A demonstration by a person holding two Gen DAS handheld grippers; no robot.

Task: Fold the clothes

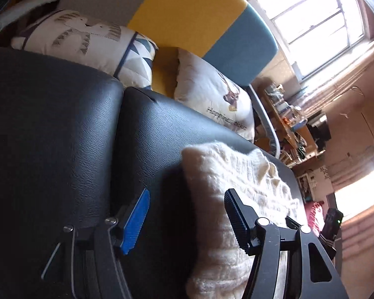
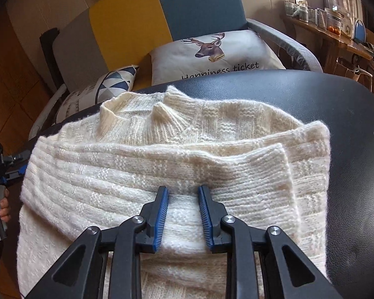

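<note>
We see a cream knitted sweater [image 2: 162, 154] lying on a black padded surface [image 2: 336, 104], already folded in part: a sleeve lies across the body and the collar points away from us. The knit looks thick, soft and fuzzy, so we judge it light but bulky, limp rather than stiff, apt to sag and stretch when lifted, and not slippery. We would take hold at a folded edge or a thick ribbed band, gathering all layers, not a single loose loop of yarn.

Our right gripper [image 2: 183, 214] rests on the near part of the sweater, its jaws narrowly parted with a ridge of knit between the blue pads; we cannot tell whether they pinch it.

Our left gripper [image 1: 187, 224] stands wide apart at the sweater's left edge, one finger over the black surface, the other over the knit, holding nothing.

Behind the surface sits a sofa [image 2: 127, 22] with a deer cushion [image 2: 212, 54] and a patterned pillow [image 2: 112, 82].
</note>
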